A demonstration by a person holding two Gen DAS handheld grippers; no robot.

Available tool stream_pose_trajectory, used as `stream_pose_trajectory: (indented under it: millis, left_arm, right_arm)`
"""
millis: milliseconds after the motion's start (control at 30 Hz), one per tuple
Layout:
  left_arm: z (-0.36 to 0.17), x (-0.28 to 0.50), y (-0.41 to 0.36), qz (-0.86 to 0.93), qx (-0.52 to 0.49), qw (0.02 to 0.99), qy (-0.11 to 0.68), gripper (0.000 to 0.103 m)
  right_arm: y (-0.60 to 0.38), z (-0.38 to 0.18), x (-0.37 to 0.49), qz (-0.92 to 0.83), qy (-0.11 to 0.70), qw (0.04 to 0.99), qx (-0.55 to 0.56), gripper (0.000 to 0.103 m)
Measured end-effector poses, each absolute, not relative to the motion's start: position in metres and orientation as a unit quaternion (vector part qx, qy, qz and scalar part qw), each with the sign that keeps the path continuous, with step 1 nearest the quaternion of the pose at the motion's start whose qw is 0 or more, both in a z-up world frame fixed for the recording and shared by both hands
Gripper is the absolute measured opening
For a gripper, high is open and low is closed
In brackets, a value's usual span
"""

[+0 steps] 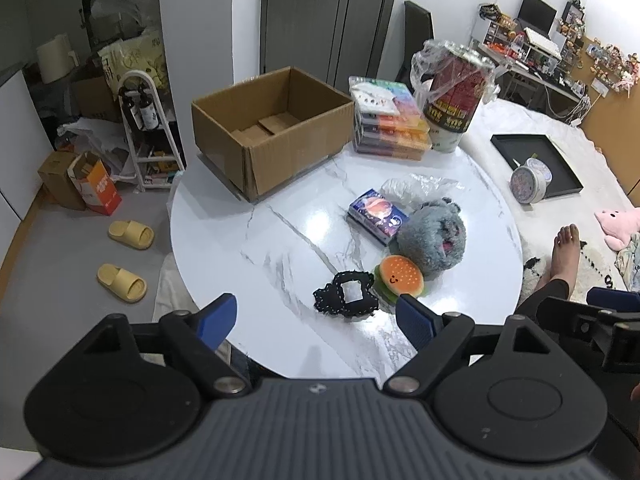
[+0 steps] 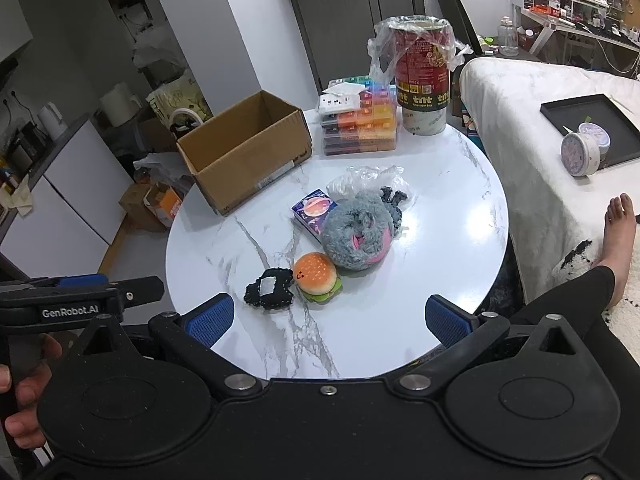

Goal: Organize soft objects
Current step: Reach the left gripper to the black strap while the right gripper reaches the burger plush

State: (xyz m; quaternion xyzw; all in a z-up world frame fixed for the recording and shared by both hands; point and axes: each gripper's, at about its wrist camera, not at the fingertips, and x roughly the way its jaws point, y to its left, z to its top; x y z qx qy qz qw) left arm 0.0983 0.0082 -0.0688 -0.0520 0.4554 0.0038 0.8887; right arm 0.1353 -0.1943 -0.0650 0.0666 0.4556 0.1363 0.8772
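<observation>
Round table (image 1: 280, 240): one box (image 1: 272, 128), two plushies (grey (image 1: 434, 242), burger (image 1: 400, 280)).

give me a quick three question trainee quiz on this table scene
1. True or false: the cardboard box already holds a soft toy.
2. What touches the burger plush on its left? A) blue card box B) black knitted piece C) cup
3. Fill in: both hand-held grippers, left and right, are ____.

Key: 1 false; 2 B, the black knitted piece; 3 open.
</observation>
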Motion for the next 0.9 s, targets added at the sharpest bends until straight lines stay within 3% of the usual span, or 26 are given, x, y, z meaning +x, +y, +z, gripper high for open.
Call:
stream_pose_trajectory:
  millis: [333,567,900]
  left_arm:
    - [-0.101,0.131,0.014,-0.004,-0.064,0.883,0.466,0.086]
    - [-0.127,0.151,0.009,-0.005,-0.056,0.875,0.481,0.075]
    - [-0.156,0.17,-0.007,-0.033,-0.051,0.874,0.482,0.068]
  right_arm:
    - [-0.188,-0.091,0.156,0.147,0.473,0.866,0.068,0.092]
    - [-0.193,-0.113,0.169,0.152,0.485,0.856,0.094,0.078]
    - [-0.203,-0.148,0.188,0.165,0.499,0.836,0.156,0.067]
